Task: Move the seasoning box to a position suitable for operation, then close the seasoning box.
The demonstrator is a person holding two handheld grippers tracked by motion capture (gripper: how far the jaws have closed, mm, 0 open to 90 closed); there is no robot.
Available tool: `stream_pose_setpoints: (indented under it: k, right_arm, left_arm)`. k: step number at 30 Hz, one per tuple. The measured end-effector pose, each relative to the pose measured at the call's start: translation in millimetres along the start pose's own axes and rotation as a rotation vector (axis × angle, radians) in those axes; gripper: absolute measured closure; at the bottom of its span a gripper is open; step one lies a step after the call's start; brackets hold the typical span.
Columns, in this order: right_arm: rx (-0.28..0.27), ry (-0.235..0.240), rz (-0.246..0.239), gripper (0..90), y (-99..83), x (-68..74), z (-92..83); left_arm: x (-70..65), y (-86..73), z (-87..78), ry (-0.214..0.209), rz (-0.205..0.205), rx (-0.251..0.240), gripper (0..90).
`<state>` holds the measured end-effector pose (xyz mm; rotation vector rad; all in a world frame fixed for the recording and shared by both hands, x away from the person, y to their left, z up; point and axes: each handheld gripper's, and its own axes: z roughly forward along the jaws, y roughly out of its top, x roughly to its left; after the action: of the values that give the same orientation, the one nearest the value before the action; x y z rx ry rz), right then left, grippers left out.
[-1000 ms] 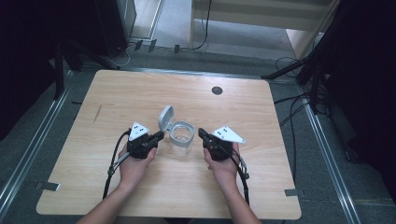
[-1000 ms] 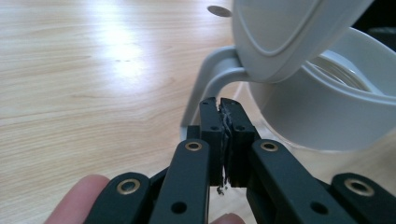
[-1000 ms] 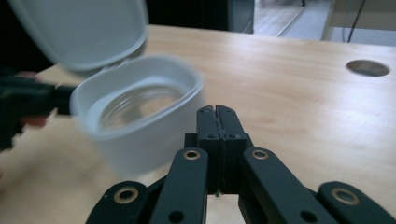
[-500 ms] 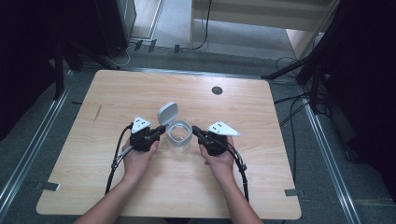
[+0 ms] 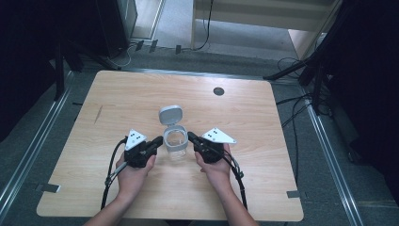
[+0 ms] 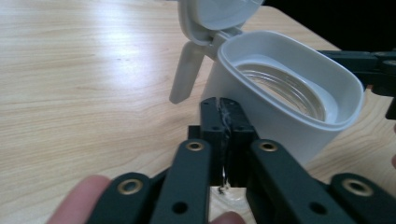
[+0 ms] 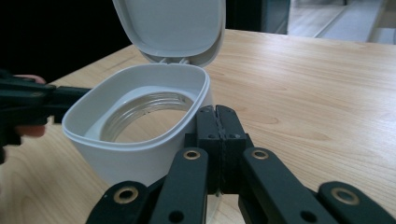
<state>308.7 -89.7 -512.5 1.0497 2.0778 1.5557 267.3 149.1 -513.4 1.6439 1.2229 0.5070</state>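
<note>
Low in the high view, forearms run off the bottom edge. At lower centre, the left gripper (image 5: 157, 141) and right gripper (image 5: 193, 138) flank a clear jar (image 5: 175, 144) with a white collar, each with jaws clenched together on nothing, tips against its sides. Its hinged lid (image 5: 170, 114) stands open just above. Whether the jar holds anything is hard to make out. A wooden table (image 5: 244, 117) carries a dark round hole (image 5: 218, 91); grey floor and cables lie beyond, darkness at both upper corners.
</note>
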Motion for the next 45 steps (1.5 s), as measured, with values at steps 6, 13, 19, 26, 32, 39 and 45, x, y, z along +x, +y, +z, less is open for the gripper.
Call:
stream_pose_setpoints:
  k: [6, 13, 19, 26, 32, 39, 45]
  right_arm:
    - [0.012, -0.021, -0.002, 90.0, -4.2, 12.3, -8.0]
    - [0.016, -0.041, 0.013, 90.0, -5.9, 16.8, -14.3]
    - [0.012, -0.029, 0.021, 90.0, -1.5, 8.7, -14.5]
    - [-0.013, -0.055, 0.064, 90.0, 21.2, -17.1, -5.6]
    - [-0.015, -0.051, 0.045, 90.0, 48.6, -27.3, 9.9]
    - [-0.017, -0.037, 0.048, 90.0, 60.9, -30.3, 21.1]
    - [-0.035, 0.012, 0.055, 90.0, 70.9, -30.6, 25.0]
  left_arm:
    - [2.1, -1.1, 1.4, 0.002, -0.029, 0.001, 90.0]
    - [-2.2, -5.6, -0.2, 0.003, -0.017, -0.005, 90.0]
    - [26.8, -13.2, -8.8, 0.013, 0.003, -0.098, 54.6]
    - [89.3, -33.2, -47.5, 0.159, -0.065, -0.048, 24.0]
    - [130.1, -44.9, -88.3, 0.251, -0.087, -0.024, 13.4]
    - [138.8, -53.8, -93.1, 0.255, -0.115, -0.021, 13.6]
    - [137.2, -54.3, -91.5, 0.248, -0.101, -0.029, 13.6]
